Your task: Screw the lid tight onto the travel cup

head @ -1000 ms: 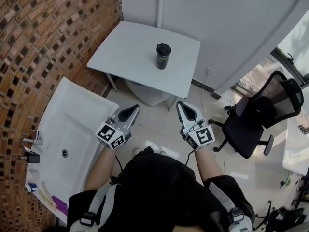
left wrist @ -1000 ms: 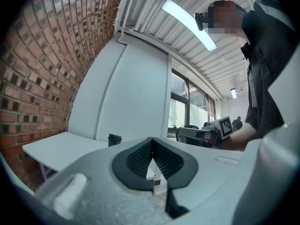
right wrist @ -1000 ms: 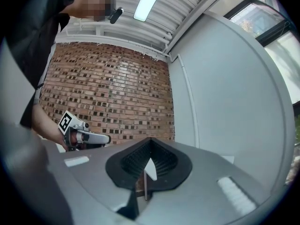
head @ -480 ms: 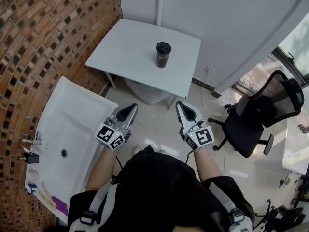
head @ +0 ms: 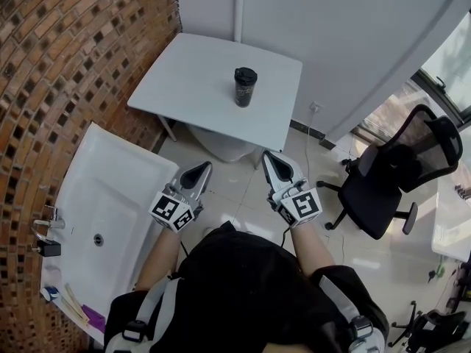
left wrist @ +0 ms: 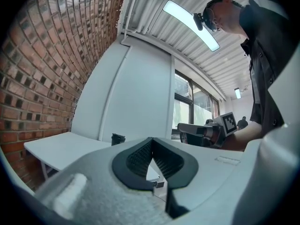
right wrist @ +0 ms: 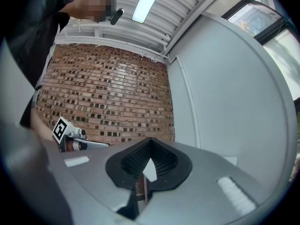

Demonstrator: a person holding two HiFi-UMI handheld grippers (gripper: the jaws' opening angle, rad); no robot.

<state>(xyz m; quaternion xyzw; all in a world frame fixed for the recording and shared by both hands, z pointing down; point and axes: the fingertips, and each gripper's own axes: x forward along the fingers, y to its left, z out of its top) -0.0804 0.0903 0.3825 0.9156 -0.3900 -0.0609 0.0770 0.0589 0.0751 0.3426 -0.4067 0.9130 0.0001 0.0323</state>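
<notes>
- the travel cup point(head: 244, 87) stands upright on the white table point(head: 184, 87), right of the table's middle and toward its far edge – long axis vertical, base on the tabletop, mouth end pointing straight up.
- a black lid point(head: 246, 73) sits on the cup's top; whether it is screwed tight cannot be told.
- the body of the cup is dark with a paler band of print around its middle.
- the left gripper point(head: 199, 172) is held over the tiled floor, off the table's near edge and well apart from the cup; it points toward the table.
- its jaws are clenched together, ribbed pads meeting at the tip, with nothing between them.
- in the left gripper view the cup point(left wrist: 118, 138) shows small and upright on the table, beyond the closed jaw tip and to its left.
- the right gripper point(head: 271, 162) is also off the table's near edge, beside the left one and apart from it – level, aimed toward the table's near right corner.
- its jaws are pressed closed too, and hold nothing.
- a white sink point(head: 96, 197) lies left of the table against the brick wall point(head: 73, 50).
- a black office chair point(head: 397, 175) stands right of the table, well apart from it.
</notes>
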